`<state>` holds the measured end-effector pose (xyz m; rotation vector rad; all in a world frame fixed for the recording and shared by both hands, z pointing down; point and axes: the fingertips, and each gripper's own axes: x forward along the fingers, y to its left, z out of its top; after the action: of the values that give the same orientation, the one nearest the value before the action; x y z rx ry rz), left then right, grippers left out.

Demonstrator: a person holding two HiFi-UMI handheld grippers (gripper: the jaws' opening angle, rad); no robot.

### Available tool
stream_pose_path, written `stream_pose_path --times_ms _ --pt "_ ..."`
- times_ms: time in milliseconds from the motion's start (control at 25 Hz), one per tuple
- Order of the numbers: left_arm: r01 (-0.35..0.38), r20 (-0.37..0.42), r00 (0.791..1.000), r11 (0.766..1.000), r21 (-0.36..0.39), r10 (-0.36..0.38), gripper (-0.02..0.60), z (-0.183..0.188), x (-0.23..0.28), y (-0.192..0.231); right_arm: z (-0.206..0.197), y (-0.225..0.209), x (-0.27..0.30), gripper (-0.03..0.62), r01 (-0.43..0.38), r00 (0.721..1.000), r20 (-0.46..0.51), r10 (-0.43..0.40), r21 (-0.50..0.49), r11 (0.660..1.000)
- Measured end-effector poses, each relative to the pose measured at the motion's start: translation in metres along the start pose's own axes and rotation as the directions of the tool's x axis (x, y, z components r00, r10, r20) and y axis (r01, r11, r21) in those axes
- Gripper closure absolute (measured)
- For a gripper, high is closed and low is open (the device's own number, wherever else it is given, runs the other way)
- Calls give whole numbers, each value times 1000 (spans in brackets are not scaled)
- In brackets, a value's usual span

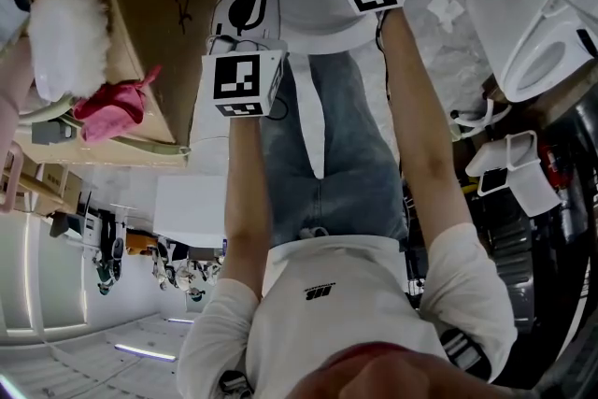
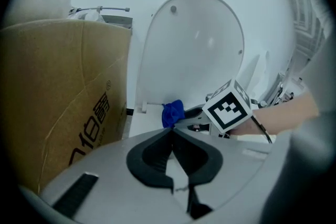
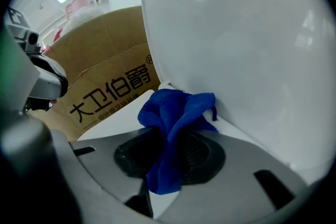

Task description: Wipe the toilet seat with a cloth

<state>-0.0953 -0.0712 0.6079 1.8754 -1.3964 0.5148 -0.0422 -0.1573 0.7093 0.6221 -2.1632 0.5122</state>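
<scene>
Pinching blue cloth (image 3: 176,107) in right tongs (image 3: 169,136) by raised lid (image 3: 236,34) | left tongs (image 2: 172,131) closed, empty

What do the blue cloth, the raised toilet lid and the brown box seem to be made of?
Blue cloth: soft woven or microfibre fabric, matte, folds and droops. Toilet lid: likely hard plastic, glossy white, shows light reflections. Brown box: apparently cardboard, matte, creased, printed.
</scene>
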Motion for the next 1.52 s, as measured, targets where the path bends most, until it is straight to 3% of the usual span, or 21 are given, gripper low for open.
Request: stream_pose_path --times_ms 800,1520 --pt "88 -16 996 991 101 -87 571 -3 4 -53 -82 -72 -69 503 188 982 -24 -188 220 957" --pt "238 -49 971 951 199 -233 571 -18 6 -129 -159 -63 -115 503 267 963 -65 -260 316 910"
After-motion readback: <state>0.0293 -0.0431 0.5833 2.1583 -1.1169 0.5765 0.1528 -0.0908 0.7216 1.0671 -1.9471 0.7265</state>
